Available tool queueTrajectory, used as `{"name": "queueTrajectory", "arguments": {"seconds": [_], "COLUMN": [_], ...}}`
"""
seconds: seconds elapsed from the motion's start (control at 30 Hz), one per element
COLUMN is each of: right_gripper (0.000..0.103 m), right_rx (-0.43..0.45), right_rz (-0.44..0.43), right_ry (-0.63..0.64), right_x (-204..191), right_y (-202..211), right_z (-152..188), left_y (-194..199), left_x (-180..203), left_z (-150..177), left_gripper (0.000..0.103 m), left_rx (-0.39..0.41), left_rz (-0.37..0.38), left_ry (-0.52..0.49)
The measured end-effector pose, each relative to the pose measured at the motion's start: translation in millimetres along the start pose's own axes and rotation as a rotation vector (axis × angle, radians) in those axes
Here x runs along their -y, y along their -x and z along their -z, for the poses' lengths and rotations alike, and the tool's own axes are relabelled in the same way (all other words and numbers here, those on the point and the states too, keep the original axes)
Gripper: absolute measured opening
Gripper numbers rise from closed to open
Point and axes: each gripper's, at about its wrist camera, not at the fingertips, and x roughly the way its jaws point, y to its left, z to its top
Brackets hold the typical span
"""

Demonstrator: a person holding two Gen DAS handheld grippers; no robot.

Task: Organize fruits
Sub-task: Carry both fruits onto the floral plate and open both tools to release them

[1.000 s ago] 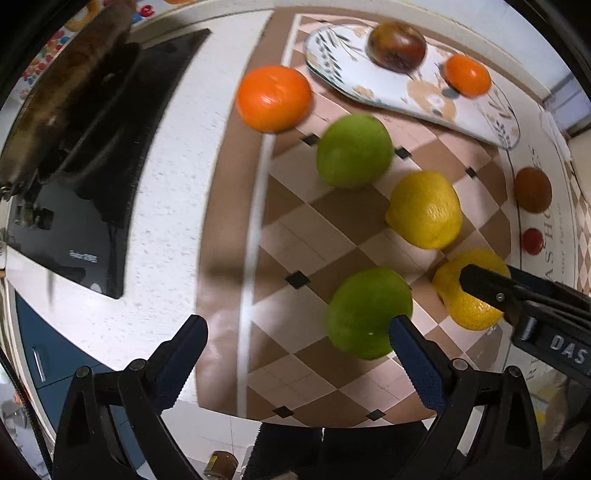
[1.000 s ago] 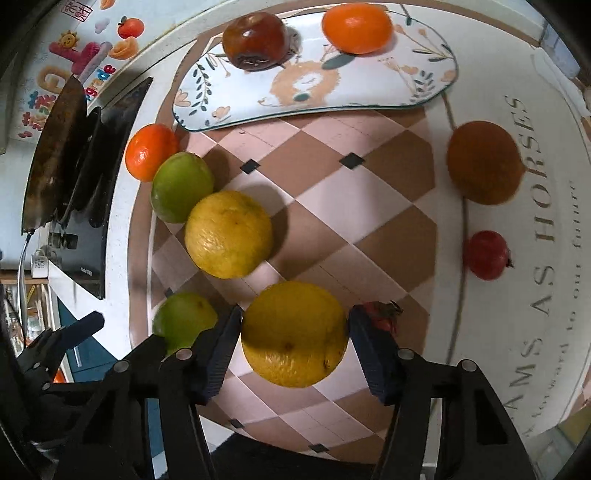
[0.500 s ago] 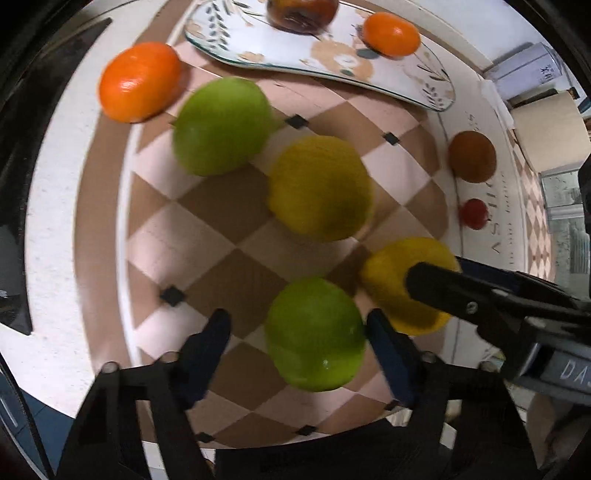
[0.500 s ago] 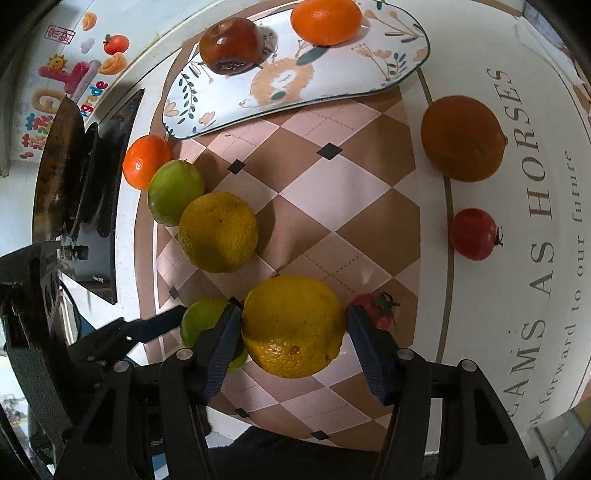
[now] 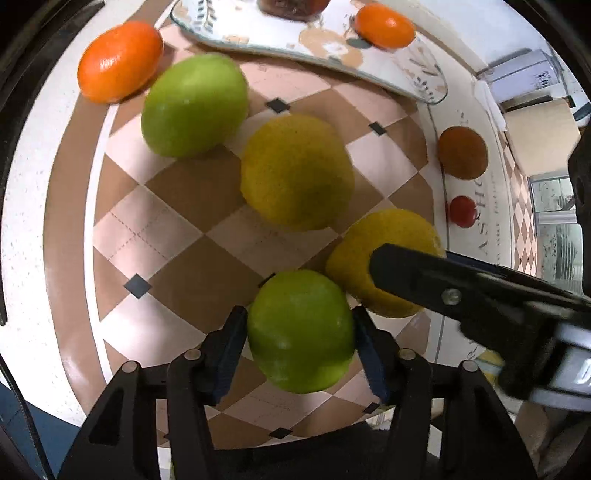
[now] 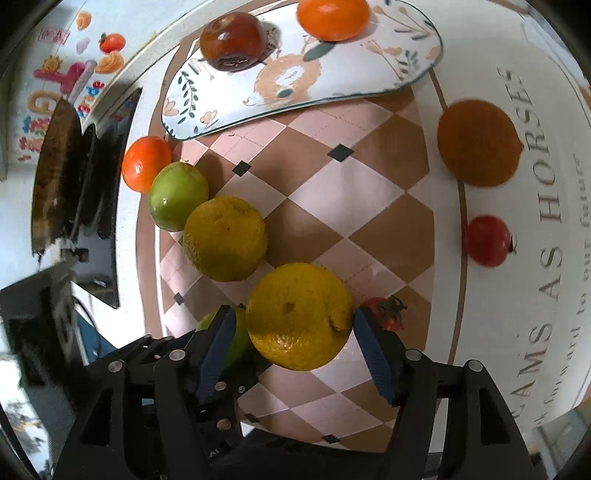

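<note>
Since the earlier frame, left gripper (image 5: 300, 334) jaws have been closing and now clamp the smooth, glossy green fruit (image 5: 301, 330) on the checkered mat (image 5: 177, 192). Right gripper (image 6: 297, 330), jaws just opening, straddles the pitted, blemished yellow fruit (image 6: 299, 315) beside it.

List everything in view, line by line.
plate: 1, white patterned, mat's far end
dark fruit: 1, brown-red, on plate
oranges: 2, orange, one on plate, one at mat's left edge
green fruits: 2, green, one in left tongs, one by left orange
yellow fruits: 2, yellow, one between right tongs, one beyond it
brown fruit: 1, brown, mat's right
tomatoes: 2, red, mat's right, and beside right tongs
mat: 1, brown-pink checks, under all
hob: 1, black, left
left tongs: 1, black, jaws just closed on green fruit
right tongs: 1, black, jaws just opening, pads off yellow fruit
</note>
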Motion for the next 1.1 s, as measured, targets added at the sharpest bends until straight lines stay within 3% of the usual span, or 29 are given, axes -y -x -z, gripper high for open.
{"name": "queueTrajectory", "arguments": {"seconds": [0.1, 0.2, 0.37, 0.53, 0.8, 1.1], "right_gripper": [0.064, 0.064, 0.066, 0.066, 0.065, 0.064], "right_rx": [0.005, 0.009, -0.006, -0.034, -0.015, 0.062], "right_rz": [0.041, 0.049, 0.084, 0.131, 0.140, 0.028], "right_ry": [0.035, 0.054, 0.099, 0.173, 0.169, 0.073], "right_x": [-6, -8, -15, -25, -24, 0], "right_y": [0, 0, -6, -12, -9, 32], "right_z": [0, 1, -5, -5, -1, -9], "left_y": [10, 17, 21, 23, 21, 57], "left_x": [5, -11, -37, -36, -24, -17], "left_z": [3, 2, -1, -1, -3, -10], "left_gripper": [0.052, 0.052, 0.052, 0.052, 0.052, 0.052], "left_rx": [0.052, 0.063, 0.046, 0.063, 0.076, 0.128], "left_rz": [-0.121, -0.168, -0.101, -0.133, -0.164, -0.154], "left_ry": [-0.051, -0.054, 0.018, 0.000, -0.002, 0.002]}}
